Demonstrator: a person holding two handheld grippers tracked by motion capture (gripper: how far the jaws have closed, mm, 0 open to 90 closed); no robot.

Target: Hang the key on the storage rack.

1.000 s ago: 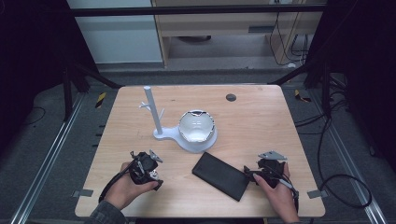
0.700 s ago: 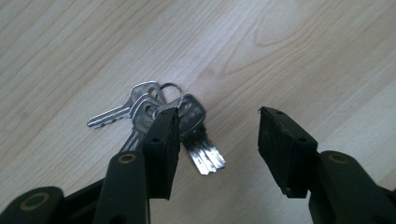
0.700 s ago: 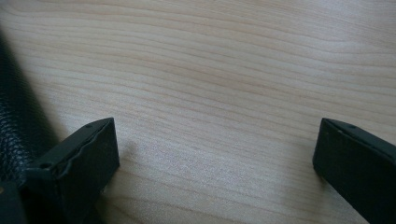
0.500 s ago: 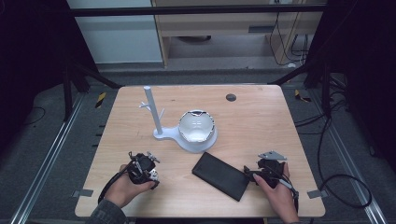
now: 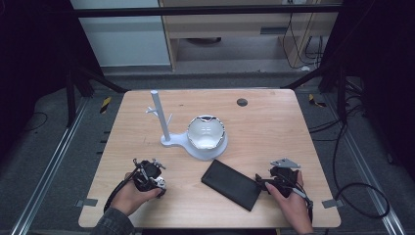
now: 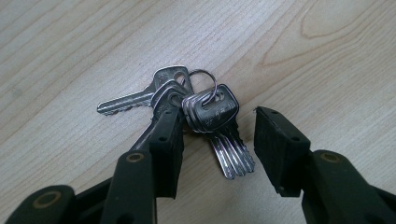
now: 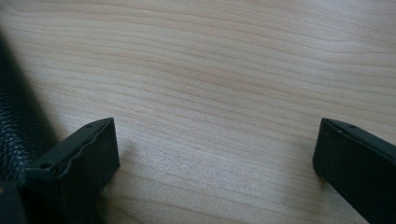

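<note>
A bunch of silver keys on a ring lies flat on the wooden table. My left gripper is open around it. One jaw rests over the key heads, and the other stands clear to the side. In the high view the left gripper sits near the table's front left, held in a hand. My right gripper is at the front right, just beside a flat black leather case. It is open wide over bare wood, with the case's grained edge at one side.
A white stand with an upright pole and a white bowl on its base stands at mid-table. A small dark round disc sits near the far edge. Metal rails and cables run along the floor on both sides.
My left gripper has shifted slightly to the left near the front edge. The right gripper and the black case have stayed put.
</note>
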